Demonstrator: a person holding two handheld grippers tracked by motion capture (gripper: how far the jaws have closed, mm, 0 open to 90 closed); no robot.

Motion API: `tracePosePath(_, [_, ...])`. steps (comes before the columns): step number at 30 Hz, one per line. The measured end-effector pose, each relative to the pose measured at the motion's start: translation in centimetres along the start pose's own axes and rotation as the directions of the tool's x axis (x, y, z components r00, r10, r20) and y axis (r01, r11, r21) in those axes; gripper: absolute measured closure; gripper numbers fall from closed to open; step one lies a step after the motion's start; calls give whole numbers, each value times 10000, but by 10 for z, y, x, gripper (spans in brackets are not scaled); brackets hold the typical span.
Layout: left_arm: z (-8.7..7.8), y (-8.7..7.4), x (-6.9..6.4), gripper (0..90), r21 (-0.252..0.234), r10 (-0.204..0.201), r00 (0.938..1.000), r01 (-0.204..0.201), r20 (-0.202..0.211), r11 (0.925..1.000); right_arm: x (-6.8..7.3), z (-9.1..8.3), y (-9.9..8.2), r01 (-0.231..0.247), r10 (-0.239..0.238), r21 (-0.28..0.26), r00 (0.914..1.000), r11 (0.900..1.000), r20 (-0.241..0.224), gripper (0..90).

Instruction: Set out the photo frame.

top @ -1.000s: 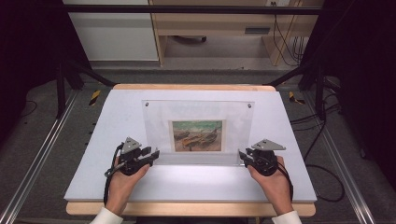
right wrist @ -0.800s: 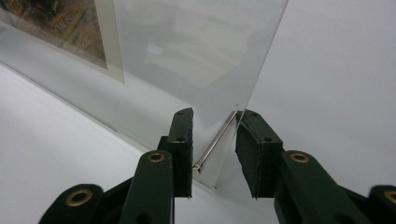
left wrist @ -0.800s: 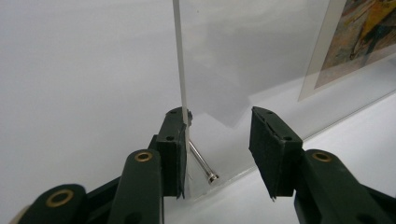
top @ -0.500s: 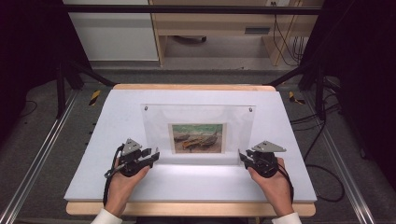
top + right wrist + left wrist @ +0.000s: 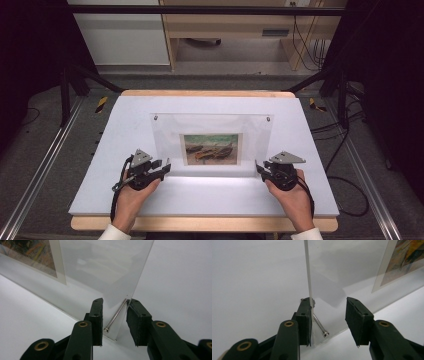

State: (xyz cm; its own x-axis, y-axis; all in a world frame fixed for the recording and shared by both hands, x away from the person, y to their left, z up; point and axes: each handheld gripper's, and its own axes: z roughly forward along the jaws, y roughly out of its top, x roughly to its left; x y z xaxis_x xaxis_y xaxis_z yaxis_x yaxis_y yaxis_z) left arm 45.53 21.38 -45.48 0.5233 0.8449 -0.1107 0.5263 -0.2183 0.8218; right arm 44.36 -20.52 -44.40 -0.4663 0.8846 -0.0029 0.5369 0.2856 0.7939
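Note:
A clear acrylic picture frame (image 5: 212, 142) stands upright on the white table (image 5: 200, 200), with a print of boats (image 5: 211, 148) in its middle. My left gripper (image 5: 165, 169) straddles the frame's lower left corner. Its left pad (image 5: 305, 315) rests against the panel (image 5: 308, 270), and the other pad stands well off the metal leg pin (image 5: 320, 327), so it is open. My right gripper (image 5: 259, 169) sits at the lower right corner. There its pads close on the leg pin (image 5: 115, 316) and the panel's back.
The white table top sits on a wooden board (image 5: 200, 223). Metal rails (image 5: 35, 180) run along both sides on the grey floor. Cables (image 5: 345, 165) lie at the right. A wooden desk (image 5: 225, 30) stands behind the table.
The frame's top edge has dropped slightly in the high view since a second ago. Both hands and grippers have stayed at the frame's lower corners.

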Motion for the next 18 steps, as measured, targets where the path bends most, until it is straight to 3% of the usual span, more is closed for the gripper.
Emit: tracePosePath(18, [-1, 0, -2, 562, 139, 111, 9999, -110, -46, 9998, 1, -2, -2, 17, -17, 124, 10000, 9999, -24, 674])
